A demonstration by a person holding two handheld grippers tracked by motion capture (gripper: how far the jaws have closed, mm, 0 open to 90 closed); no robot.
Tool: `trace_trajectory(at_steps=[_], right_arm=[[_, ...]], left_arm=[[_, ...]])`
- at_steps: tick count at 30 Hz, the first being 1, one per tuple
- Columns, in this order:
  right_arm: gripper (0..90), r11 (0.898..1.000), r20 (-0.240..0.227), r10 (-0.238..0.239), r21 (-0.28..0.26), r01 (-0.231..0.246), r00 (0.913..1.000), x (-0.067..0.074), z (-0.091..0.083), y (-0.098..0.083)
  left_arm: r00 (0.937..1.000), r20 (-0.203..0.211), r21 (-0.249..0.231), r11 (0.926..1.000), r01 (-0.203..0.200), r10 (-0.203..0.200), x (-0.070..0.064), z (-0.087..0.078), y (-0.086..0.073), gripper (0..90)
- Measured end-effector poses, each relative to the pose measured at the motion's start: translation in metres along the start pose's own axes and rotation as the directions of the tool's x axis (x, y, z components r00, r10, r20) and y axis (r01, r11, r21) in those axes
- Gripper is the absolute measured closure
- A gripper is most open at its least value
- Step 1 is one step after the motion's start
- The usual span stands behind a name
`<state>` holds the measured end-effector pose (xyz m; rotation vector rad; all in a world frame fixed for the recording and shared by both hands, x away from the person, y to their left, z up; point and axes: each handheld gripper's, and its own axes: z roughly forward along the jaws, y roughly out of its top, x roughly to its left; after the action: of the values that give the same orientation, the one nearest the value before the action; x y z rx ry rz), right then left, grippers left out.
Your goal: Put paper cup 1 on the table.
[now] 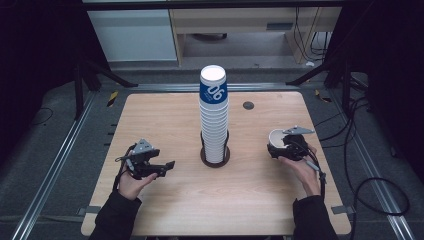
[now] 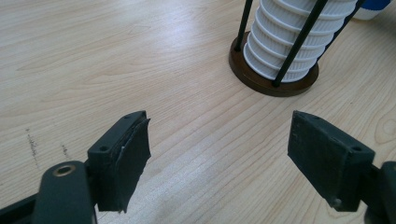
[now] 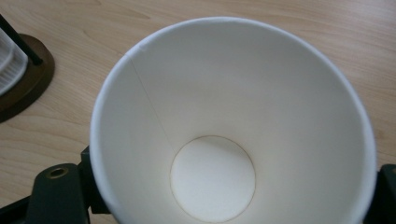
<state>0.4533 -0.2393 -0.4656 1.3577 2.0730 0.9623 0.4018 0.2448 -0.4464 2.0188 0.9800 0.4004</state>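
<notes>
- Nearest the lens, in the right gripper view, sits a white paper cup [image 3: 233, 126], mouth toward the camera, its seam and round bottom plain to see; the right claw [image 1: 289, 146] is clenched on its lower part.
- From the high view that cup [image 1: 276, 138] hangs just above the right side of the table [image 1: 175, 200], well apart from the tall cup stack [image 1: 214, 120] in the middle.
- That stack stands mouth-down inside a rod holder on a dark round base [image 2: 273, 86] — the ribbed rims show in the left gripper view.
- Left claw [image 1: 159, 170] is released, jaws wide with nothing between them, low over the left side of the table and aimed toward the holder.
- Step in hand, as I judge it: one cup has been taken off and is being set down on the right.
- Next move calls for bringing the cup's bottom flat onto the wood before letting go — a tilted release could tip it.
- Readable writing: white "06" on the blue band of the top cup [image 1: 214, 90]; nothing else legible.
</notes>
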Motion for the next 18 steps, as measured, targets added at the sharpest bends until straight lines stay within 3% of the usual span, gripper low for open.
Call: trace_trajectory(at_steps=[4, 10, 12, 18], right_arm=[[19.6, 1.0, 0.003, 0.002, 0.026, -0.002, 1.0, 0.0005, 0.0045, -0.002], [18.2, 1.0, -0.01, 0.002, 0.016, -0.002, 0.9999, -0.0004, 0.0058, -0.003], [14.9, 1.0, -0.013, -0.006, -0.001, 0.006, 0.9999, -0.0002, 0.0057, -0.0046], [8.6, 1.0, -0.011, -0.01, 0.025, 0.01, 0.9999, 0.0021, 0.001, -0.0048]], left_arm=[[1.0, 0.0, 0.0, 1.0, -0.001, 0.001, -0.0005, -0.0001, 0.0002, 20.3], [1.0, 0.004, 0.004, 1.0, -0.006, 0.006, -0.0014, 0.0006, 0.0002, 20.2], [1.0, 0.004, 0.004, 1.0, -0.007, 0.006, -0.0015, 0.0004, 0.0003, 20.2], [1.0, 0.006, -0.008, 1.0, -0.003, 0.003, -0.0014, -0.0021, 0.0006, 20.2]])
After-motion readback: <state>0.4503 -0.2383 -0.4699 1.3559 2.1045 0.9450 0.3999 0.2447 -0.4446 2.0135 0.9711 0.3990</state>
